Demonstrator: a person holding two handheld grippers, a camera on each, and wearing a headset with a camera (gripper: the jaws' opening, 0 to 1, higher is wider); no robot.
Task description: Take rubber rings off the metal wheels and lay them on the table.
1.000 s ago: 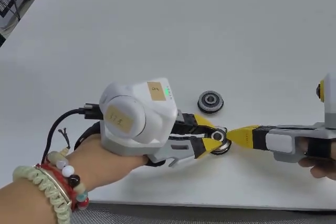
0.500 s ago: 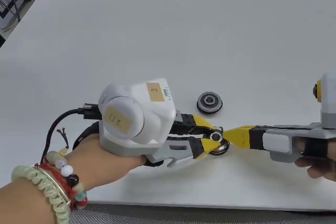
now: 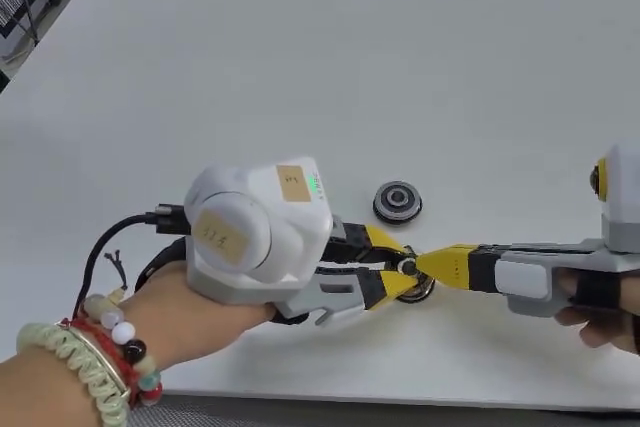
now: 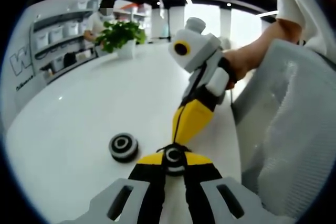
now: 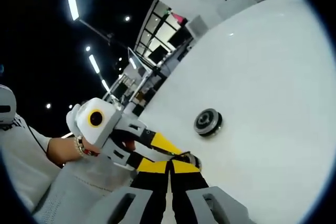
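At lower centre, the left gripper [image 3: 398,277] clamps the wheel [image 4: 174,158]; the right gripper [image 3: 424,266], pinching its rubber ring [image 4: 169,148], should pull steadily outward.

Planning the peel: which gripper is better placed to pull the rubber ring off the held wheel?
Right: the right gripper has closed tips at the rim of the wheel; the left gripper clamps that wheel and should steady it.

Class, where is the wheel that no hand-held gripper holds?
Head view: the loose wheel lies on the table, centre-right, just beyond the held wheel.
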